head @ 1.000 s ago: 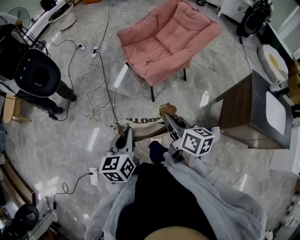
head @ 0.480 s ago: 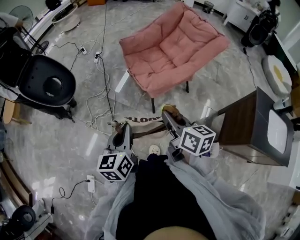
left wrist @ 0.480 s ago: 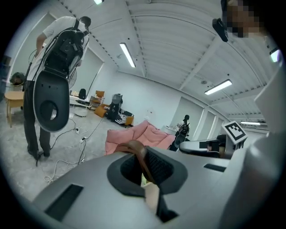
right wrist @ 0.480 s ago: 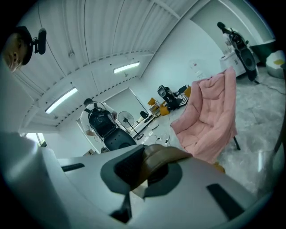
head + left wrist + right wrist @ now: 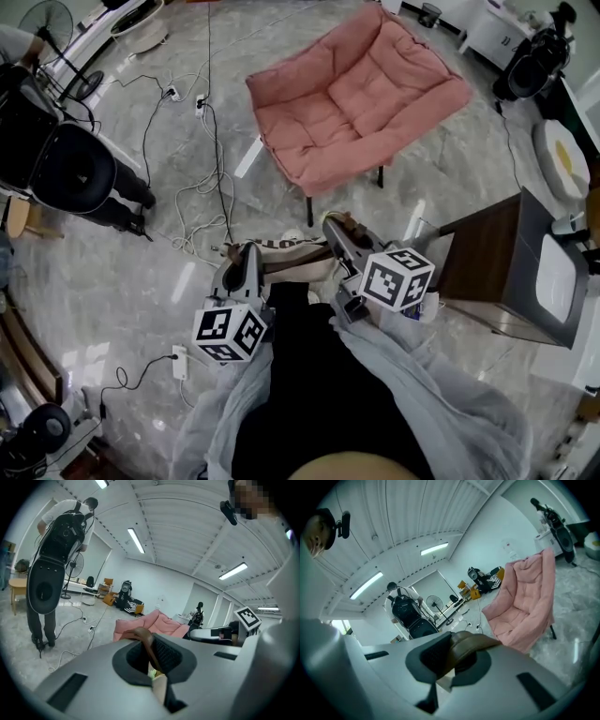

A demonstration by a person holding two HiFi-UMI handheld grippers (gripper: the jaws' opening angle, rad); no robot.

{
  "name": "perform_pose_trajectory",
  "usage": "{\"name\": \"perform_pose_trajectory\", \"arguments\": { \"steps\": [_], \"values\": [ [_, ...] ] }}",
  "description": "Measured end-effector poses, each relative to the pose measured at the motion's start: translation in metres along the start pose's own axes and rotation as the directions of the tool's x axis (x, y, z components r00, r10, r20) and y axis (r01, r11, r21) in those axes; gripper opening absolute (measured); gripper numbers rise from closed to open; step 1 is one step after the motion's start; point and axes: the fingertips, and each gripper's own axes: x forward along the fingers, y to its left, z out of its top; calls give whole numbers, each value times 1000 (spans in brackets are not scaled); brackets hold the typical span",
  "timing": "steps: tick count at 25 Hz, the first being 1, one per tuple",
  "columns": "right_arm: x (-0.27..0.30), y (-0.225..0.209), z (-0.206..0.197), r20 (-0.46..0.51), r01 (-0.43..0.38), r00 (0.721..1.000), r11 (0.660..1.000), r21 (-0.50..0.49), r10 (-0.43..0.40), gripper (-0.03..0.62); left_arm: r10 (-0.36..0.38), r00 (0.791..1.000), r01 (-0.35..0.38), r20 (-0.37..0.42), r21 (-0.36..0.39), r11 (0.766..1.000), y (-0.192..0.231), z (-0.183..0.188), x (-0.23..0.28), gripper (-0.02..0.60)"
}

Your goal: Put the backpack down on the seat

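Left gripper (image 5: 246, 258) and right gripper (image 5: 336, 230) each clamp the brown straps (image 5: 471, 644) of the backpack (image 5: 298, 265), held short of the pink seat (image 5: 356, 94); the bag is mostly hidden, its upside-down lettering cut off

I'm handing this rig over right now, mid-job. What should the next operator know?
Left tool: shut on a brown strap of the backpack.
Right tool: shut on the other brown strap.
Backpack: hangs between the two tools above the floor, short of the pink chair, which has a bare seat.
Done: backpack gripped and lifted.
Left: carry it over the seat, lower it, open both tools.
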Motion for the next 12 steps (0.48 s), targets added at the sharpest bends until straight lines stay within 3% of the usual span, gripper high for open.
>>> {"name": "perform_pose_trajectory", "arguments": {
  "steps": [12],
  "values": [
    [70,-30,54,-23,0,1000,1000,-27,0,9,2,1000,-2,20,-13,1000,33,40,90,14]
  ]
}}
